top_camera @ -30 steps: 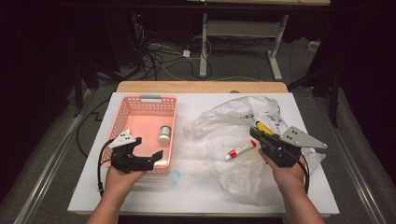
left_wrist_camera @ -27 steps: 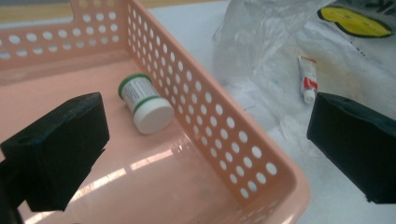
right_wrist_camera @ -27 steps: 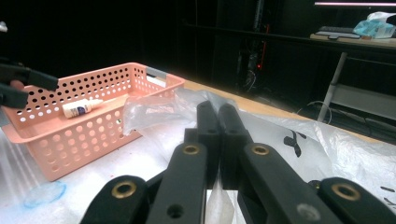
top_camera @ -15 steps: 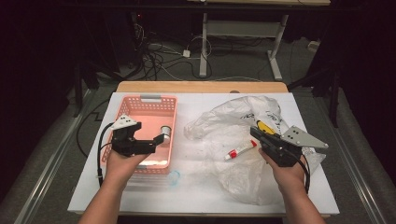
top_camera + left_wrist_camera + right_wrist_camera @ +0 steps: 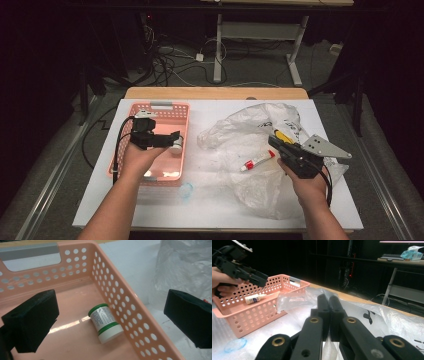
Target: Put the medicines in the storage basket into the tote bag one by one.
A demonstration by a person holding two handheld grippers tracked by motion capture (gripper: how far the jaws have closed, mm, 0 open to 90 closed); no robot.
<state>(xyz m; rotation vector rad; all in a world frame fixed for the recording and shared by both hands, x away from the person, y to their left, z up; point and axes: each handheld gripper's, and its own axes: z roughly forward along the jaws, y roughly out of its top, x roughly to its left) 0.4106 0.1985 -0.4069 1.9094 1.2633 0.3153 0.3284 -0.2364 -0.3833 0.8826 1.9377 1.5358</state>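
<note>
Your left gripper (image 5: pixel 110 322) gapes wide, empty, over the perforated pink basket (image 5: pixel 120 297); its view reveals the green-banded white jar (image 5: pixel 106 323) lying inside. Your right gripper (image 5: pixel 329 305) is clamped closed on nothing above crinkled plastic (image 5: pixel 387 320).

From above your side of the desk (image 5: pixel 210 210), the high view is looking forward and down, taking in the whole top. The left gripper view is sitting close over the pink basket (image 5: pixel 120 302), peering down into it. The right gripper view is looking low and level across the desk toward that same basket (image 5: pixel 259 312), which all three views are sharing.
</note>
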